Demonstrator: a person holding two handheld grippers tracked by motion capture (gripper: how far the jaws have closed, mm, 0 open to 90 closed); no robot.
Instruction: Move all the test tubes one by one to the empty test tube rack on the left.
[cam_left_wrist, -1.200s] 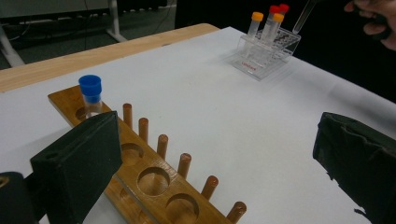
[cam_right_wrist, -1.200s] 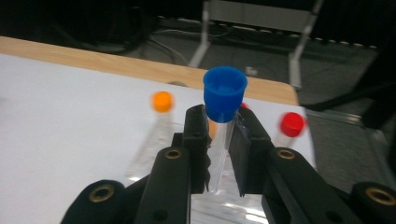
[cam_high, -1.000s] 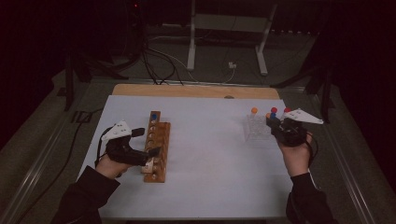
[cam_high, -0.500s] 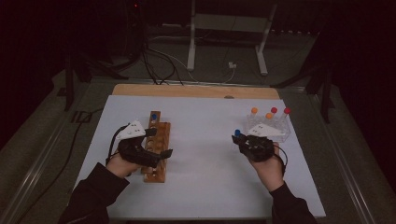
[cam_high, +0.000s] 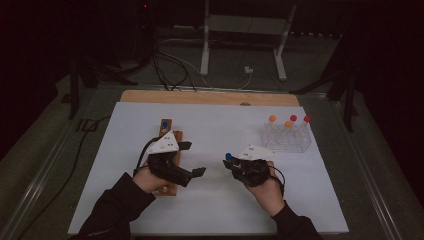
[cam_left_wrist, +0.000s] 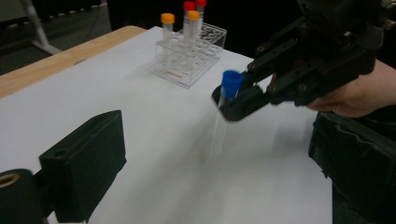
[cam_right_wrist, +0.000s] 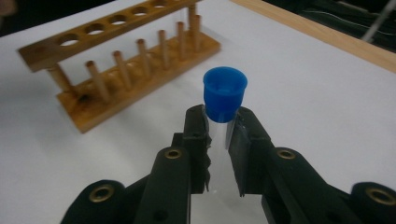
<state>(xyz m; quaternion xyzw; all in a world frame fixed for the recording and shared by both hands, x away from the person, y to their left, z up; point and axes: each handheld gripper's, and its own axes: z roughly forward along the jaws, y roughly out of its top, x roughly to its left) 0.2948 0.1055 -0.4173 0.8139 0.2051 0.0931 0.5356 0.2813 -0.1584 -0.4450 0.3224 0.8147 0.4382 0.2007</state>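
Right claw (cam_right_wrist: 218, 135) grips a blue-capped tube (cam_right_wrist: 224, 95) mid-tabletop, carried toward the wooden rack (cam_high: 170, 150); left claw (cam_high: 192, 159), jaws apart, holds nothing. Next: lower the tube into a hole.

Blue-capped test tube (cam_right_wrist: 224, 95): clear, thin-walled, closed by a flared blue cap; stood nearly upright, lifted clear of the white tabletop (cam_high: 220, 200), clamped just below the cap. Hung mid-table between wooden rack (cam_right_wrist: 116, 60) and clear plastic rack (cam_high: 287, 137), well apart from the latter.
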